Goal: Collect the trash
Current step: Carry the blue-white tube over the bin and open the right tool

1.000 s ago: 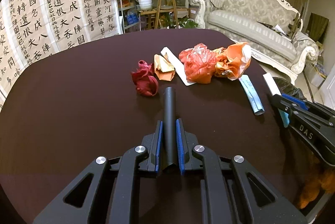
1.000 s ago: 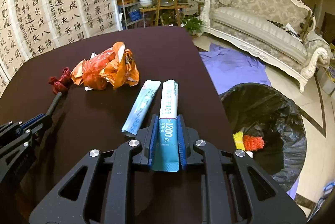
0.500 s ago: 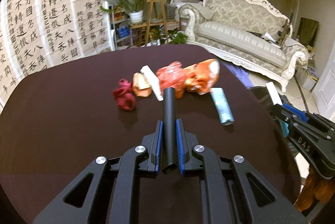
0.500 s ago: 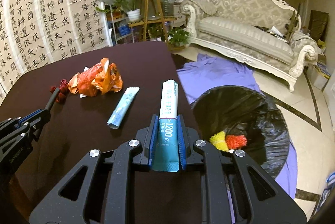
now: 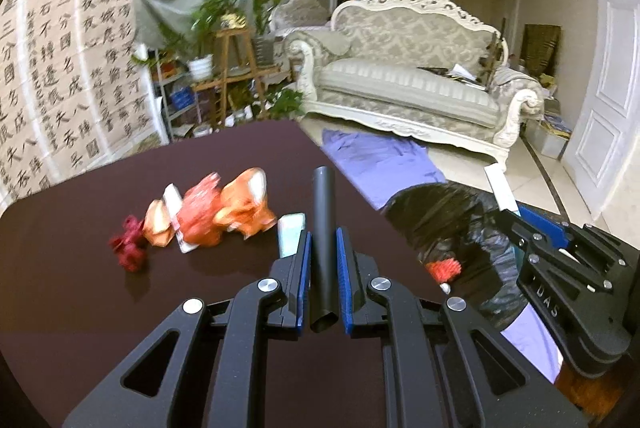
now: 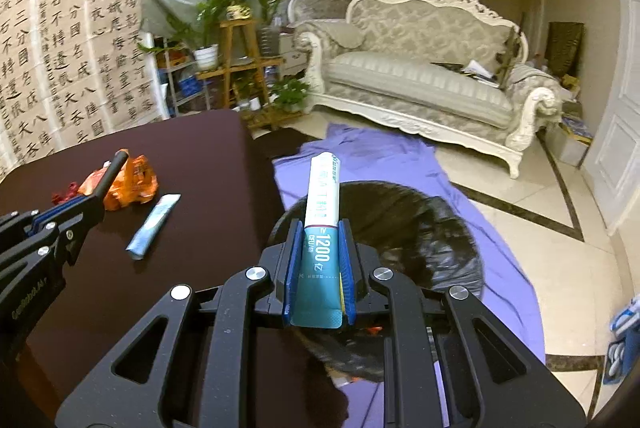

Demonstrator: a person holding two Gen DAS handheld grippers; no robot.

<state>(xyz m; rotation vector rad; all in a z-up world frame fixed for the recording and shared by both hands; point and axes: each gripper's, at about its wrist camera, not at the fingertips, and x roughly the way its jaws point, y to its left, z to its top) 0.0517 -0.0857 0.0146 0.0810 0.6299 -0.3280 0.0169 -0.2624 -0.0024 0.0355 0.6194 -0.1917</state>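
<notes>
Left wrist view: the left gripper (image 5: pixel 323 260) has its jaws clamped on a dark tube (image 5: pixel 323 228) that juts forward over the dark table (image 5: pixel 80 288). Beyond it a row of trash lies on the tabletop: a red crumpled wad (image 5: pixel 129 249), a small orange wrapper (image 5: pixel 158 228), a red bag (image 5: pixel 200 218), an orange bag (image 5: pixel 244 206) and a pale blue sachet (image 5: pixel 290 234), this last partly hidden behind the left finger. To the right, below the table edge, a black-lined bin (image 5: pixel 452 224) stands on a purple cloth (image 5: pixel 384 156), with the right gripper (image 5: pixel 520 222) partly blocking it.

Right wrist view: the right gripper (image 6: pixel 319 268) grips 1 teal sachet (image 6: pixel 322 220) marked 1200, poised above the bin (image 6: pixel 420 224). The left gripper (image 6: pixel 80 206) reaches in from the left, its tube (image 6: pixel 112 172) crossing the orange bag (image 6: pixel 134 184). The blue sachet (image 6: pixel 154 224) lies alone on the table (image 6: pixel 200 168). A cream sofa (image 6: pixel 420 76) stands behind.
</notes>
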